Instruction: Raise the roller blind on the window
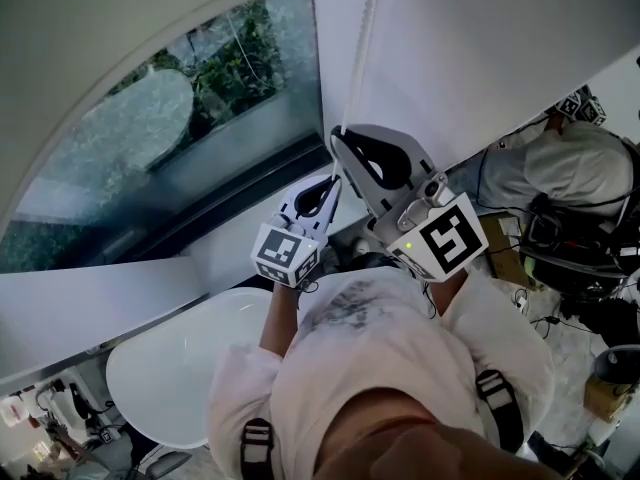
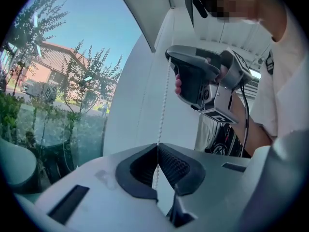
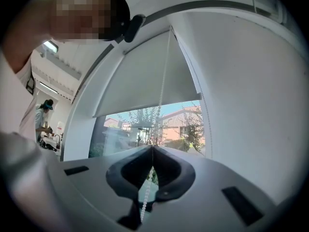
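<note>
A white bead chain (image 1: 362,48) hangs down beside the window (image 1: 150,138). Both grippers are shut on it, one above the other. My right gripper (image 1: 337,134) holds it higher up; my left gripper (image 1: 334,181) pinches it just below. In the left gripper view the chain (image 2: 163,105) runs up from my shut left gripper (image 2: 157,147) to the right gripper (image 2: 169,58) above. The right gripper view has the chain (image 3: 163,76) rising from the shut right gripper (image 3: 152,148) across the white roller blind (image 3: 145,81), whose lower edge (image 3: 149,105) covers the window's upper part.
A white oval table (image 1: 170,368) stands below the window at lower left. A second person (image 1: 570,168) works at the right among cables and dark gear (image 1: 590,268). A white wall (image 3: 251,105) borders the window's right side. Trees and a brick building (image 3: 178,124) show outside.
</note>
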